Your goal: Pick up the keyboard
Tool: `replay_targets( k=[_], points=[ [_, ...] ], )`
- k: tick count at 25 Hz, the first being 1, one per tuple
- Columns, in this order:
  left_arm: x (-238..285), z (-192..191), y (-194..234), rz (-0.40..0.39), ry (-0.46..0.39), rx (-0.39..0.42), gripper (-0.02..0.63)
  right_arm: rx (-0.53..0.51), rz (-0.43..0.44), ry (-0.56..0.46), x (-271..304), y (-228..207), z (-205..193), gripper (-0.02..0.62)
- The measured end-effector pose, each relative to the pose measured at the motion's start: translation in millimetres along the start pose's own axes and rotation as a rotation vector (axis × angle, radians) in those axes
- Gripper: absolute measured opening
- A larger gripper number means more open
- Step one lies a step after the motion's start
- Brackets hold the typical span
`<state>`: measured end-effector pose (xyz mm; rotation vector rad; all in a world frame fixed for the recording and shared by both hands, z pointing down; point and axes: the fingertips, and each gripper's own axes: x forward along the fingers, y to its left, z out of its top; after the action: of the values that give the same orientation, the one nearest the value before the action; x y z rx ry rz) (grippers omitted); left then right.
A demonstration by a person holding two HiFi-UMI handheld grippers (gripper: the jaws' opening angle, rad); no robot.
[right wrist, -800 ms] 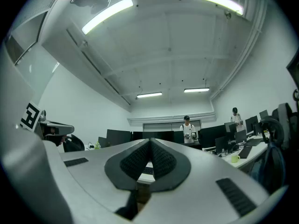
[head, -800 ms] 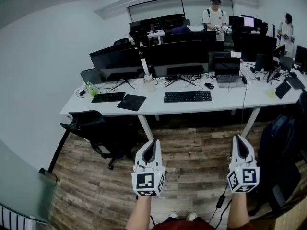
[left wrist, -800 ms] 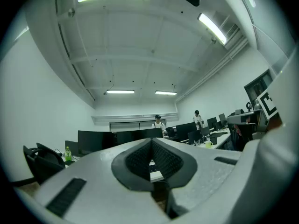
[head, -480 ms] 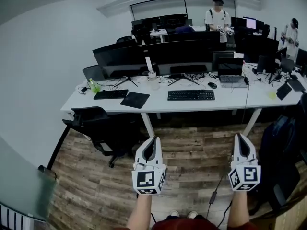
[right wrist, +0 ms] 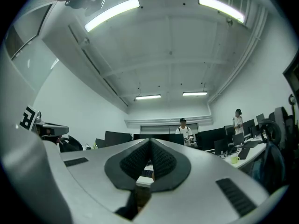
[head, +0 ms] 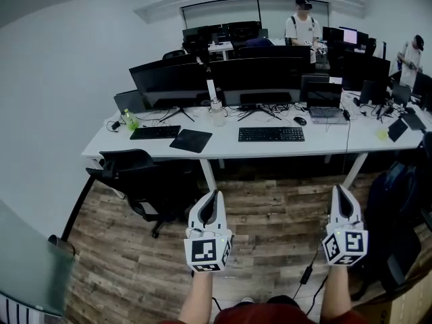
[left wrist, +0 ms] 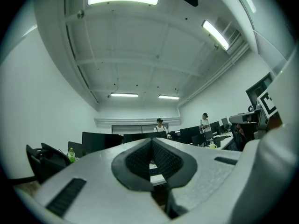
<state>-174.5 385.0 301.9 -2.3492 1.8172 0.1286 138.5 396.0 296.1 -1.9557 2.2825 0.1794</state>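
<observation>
Jaws closed on nothing on both the left gripper [head: 216,194] and the right gripper [head: 337,190], which hang over the floor [head: 270,211], well short of the worktop [head: 223,147]. The keyboard [head: 271,134] lies on it far ahead, roughly between the two pairs; a second keyboard [head: 154,132] sits ahead-left of the left jaws. Best, I judge, to step close first, open the jaws before arriving, and take the ends level.

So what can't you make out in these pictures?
- Head view: letters on the keyboard, too small.
- Head view: the desk's right end, cut off by the edge.
- Left gripper view: desk mostly hidden behind the shut left gripper.
- Right gripper view: likewise, behind the shut right gripper.
</observation>
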Motion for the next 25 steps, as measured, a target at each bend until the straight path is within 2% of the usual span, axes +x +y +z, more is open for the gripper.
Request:
replay_targets(
  k=[6, 12, 18, 25],
  points=[
    [-2.7, -10.4, 24.0, -0.005, 0.008, -0.004, 0.006, -0.005, -0.017, 0.007, 5.0, 22.7, -6.5, -0.002],
    [11.2, -23.6, 37.1, 0.001, 0.024, -0.004, 0.006, -0.012, -0.021, 0.012, 23.0, 26.4, -16.4, -0.002],
    [42.5, -32.9, 37.3, -0.010, 0.030, 0.005, 0.006, 0.002, -0.035, 0.029, 51.3, 13.6, -31.8, -0.002],
    [105.8, -50.1, 31.7, -0.007, 0.055, 0.014, 0.006, 0.020, -0.042, 0.050, 107.0, -18.4, -51.8, -0.002]
  ],
)
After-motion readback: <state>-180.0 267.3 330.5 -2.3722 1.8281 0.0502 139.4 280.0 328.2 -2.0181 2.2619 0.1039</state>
